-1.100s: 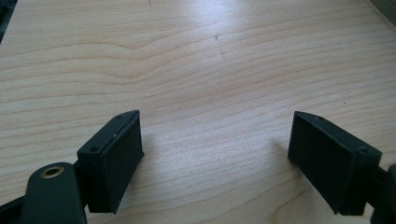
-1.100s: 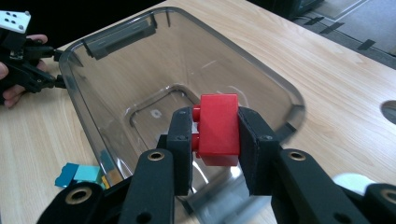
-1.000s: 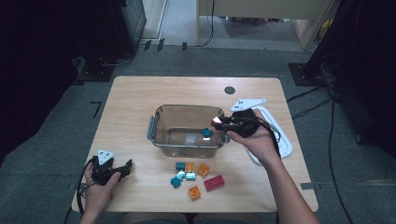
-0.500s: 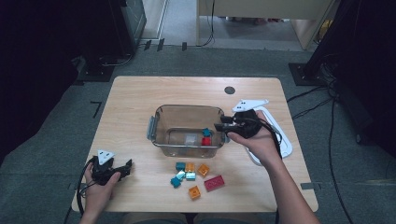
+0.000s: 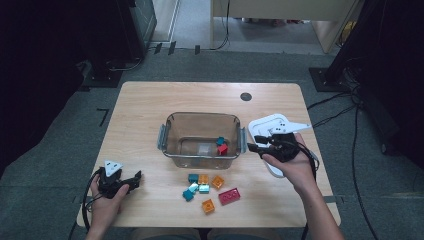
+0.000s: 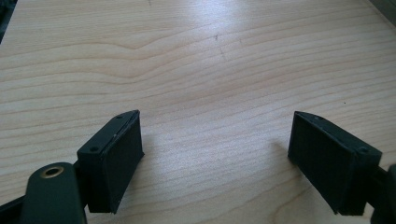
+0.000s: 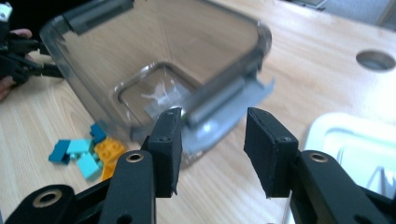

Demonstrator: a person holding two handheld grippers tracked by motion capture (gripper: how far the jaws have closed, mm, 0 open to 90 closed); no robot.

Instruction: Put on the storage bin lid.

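Note:
A clear plastic container (image 5: 200,120) stands mid-table, with a teal brick (image 5: 220,141) and a red brick (image 5: 223,149) inside. My right gripper (image 5: 252,143) hovers just right of the container's handle, over a white lid (image 5: 270,125). Its jaws have just been opening and stand open with nothing between them. In the right gripper view the same gripper (image 7: 212,154) faces the container (image 7: 154,60) and its grey handle (image 7: 219,100). My left gripper (image 5: 135,180) rests near the table's front left corner. Its jaws (image 6: 215,158) are wide open over bare wood.
Several loose bricks lie in front of the container: teal (image 5: 193,178), orange (image 5: 217,182) and a flat red one (image 5: 229,196); the loose bricks (image 7: 88,151) show low left in the right gripper view. A round hole (image 5: 245,96) marks the tabletop behind the container.
A second ago my right gripper held a red brick over the container; the brick now lies inside. The gripper has pulled back to the right and lower. The left gripper stayed put.

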